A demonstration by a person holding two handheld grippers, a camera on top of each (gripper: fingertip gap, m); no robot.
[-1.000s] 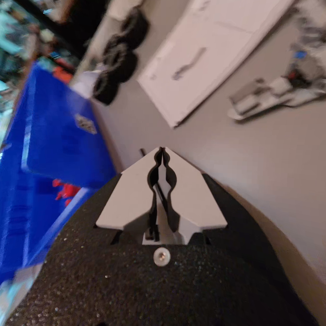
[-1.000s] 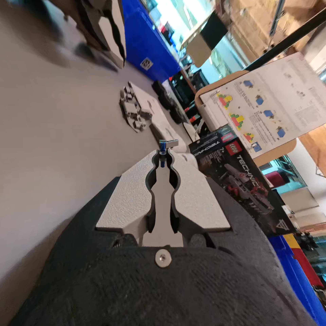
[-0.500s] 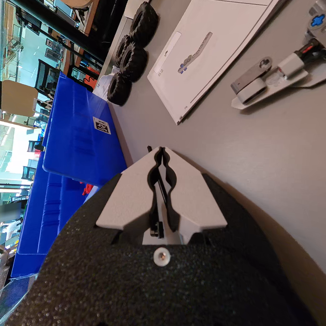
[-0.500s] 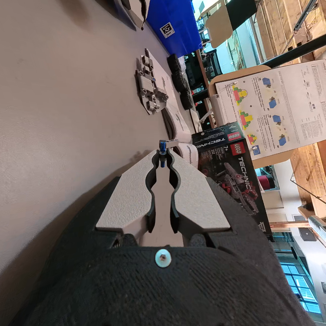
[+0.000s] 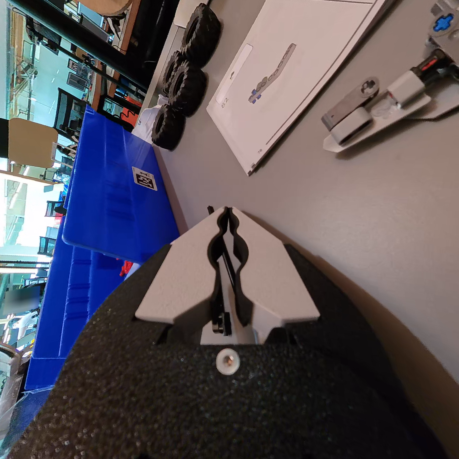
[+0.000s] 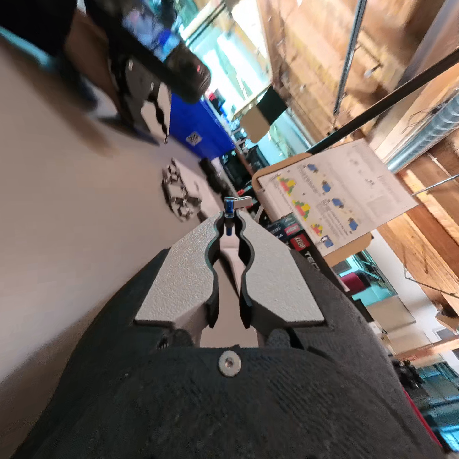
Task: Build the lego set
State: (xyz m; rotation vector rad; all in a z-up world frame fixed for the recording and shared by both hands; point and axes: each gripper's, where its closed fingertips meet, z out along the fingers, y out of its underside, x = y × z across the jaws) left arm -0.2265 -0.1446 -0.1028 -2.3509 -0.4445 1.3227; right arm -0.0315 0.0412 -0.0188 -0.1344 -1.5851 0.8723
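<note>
With the left gripper (image 5: 227, 211) clamped on a thin black axle (image 5: 228, 268) and the right gripper (image 6: 229, 217) pinching a blue pin (image 6: 229, 207), joining them seems next, needing careful alignment above the worktop (image 5: 347, 223).

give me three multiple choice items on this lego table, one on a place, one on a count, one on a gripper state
1. Where do the black tyres lie?
A. inside the blue bin
B. on the table between the blue bin and the open booklet
C. on the booklet

2. How many black tyres show in the left wrist view?
A. one
B. four
C. seven

3. What is the right gripper doing?
A. standing wide open
B. shut on nothing
C. shut on a small blue pin

Answers:
1. B, they sit on the table, the blue bin on one side and the booklet on the other.
2. B, four can be counted.
3. C, the blue pin pokes out of the tips.
</note>
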